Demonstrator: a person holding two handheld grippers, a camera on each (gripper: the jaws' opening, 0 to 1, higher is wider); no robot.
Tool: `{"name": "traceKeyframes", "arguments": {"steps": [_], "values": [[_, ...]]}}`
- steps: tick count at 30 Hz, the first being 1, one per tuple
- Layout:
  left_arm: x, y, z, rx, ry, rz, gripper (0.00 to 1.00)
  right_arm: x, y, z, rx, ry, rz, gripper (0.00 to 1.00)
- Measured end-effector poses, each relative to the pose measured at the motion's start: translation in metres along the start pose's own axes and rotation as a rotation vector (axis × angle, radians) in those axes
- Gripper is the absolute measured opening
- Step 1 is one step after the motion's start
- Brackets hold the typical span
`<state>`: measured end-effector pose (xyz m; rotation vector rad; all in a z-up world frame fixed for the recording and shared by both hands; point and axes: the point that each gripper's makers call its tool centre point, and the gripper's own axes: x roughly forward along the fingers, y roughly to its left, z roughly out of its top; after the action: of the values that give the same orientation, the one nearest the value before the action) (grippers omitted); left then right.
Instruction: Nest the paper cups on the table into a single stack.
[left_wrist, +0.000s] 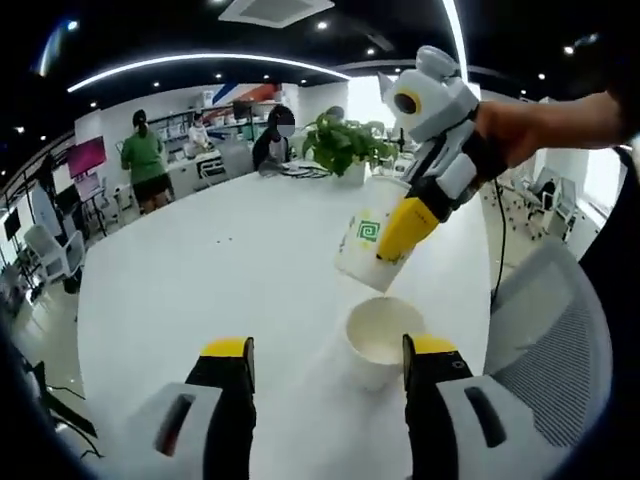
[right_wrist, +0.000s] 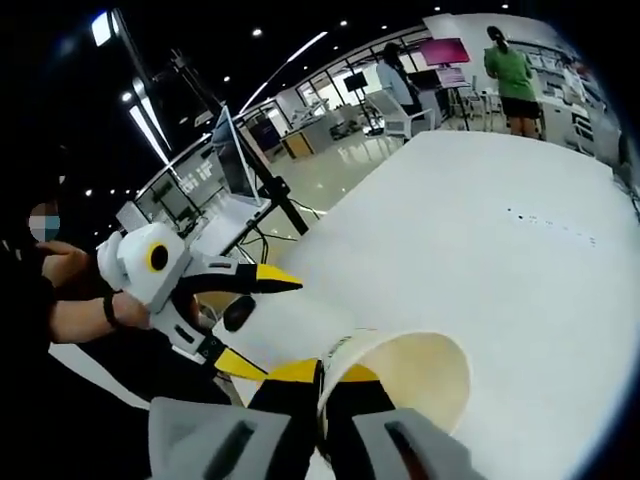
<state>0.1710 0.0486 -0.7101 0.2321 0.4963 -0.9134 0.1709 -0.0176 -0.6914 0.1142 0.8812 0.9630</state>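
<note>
A plain paper cup (left_wrist: 378, 340) stands mouth-up on the smooth white worktop (left_wrist: 220, 260), just ahead of the released left hand-held gripper (left_wrist: 328, 372), nearer its right jaw. Just above and beyond it, the right hand-held gripper (left_wrist: 408, 228) pinches the rim of a printed cup (left_wrist: 362, 245), tilted, base toward the open mouth below.

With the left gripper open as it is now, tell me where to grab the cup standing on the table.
Grip the standing cup across its upper wall just under the rim, coming in level from the near side. It stands upright, mouth up, by the open left gripper, nearer one jaw. The right gripper holds a second cup tilted above it, so probably keep the mouth unblocked.
</note>
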Motion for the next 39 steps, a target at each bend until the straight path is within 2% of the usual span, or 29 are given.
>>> {"name": "traceKeyframes", "arguments": {"steps": [6,9,17,27,30,33,34,39], "values": [[-0.002,0.005,-0.006,-0.016,-0.002,0.011,0.58,0.0,0.006,-0.009,-0.036,0.066,-0.009,0.0],[-0.007,0.001,-0.005,-0.016,0.001,0.012,0.58,-0.003,0.011,-0.011,-0.049,0.084,-0.009,0.0],[-0.011,0.002,-0.014,-0.031,0.006,0.019,0.57,0.003,0.006,-0.022,-0.122,0.179,-0.02,0.0],[-0.014,0.005,-0.022,-0.046,0.014,0.025,0.57,0.01,0.026,-0.02,-0.251,0.267,0.031,0.0],[-0.015,0.006,-0.024,-0.051,0.014,0.026,0.56,0.012,0.035,-0.028,-0.306,0.327,0.061,0.0],[-0.016,0.005,-0.026,-0.059,0.012,0.025,0.56,0.011,0.045,-0.041,-0.357,0.392,0.06,0.0],[-0.015,0.007,-0.028,-0.058,0.013,0.025,0.56,0.017,0.038,-0.043,-0.379,0.413,0.052,0.0],[-0.016,0.009,-0.031,-0.067,0.011,0.025,0.56,0.029,0.035,-0.05,-0.418,0.455,0.039,0.0]]}}
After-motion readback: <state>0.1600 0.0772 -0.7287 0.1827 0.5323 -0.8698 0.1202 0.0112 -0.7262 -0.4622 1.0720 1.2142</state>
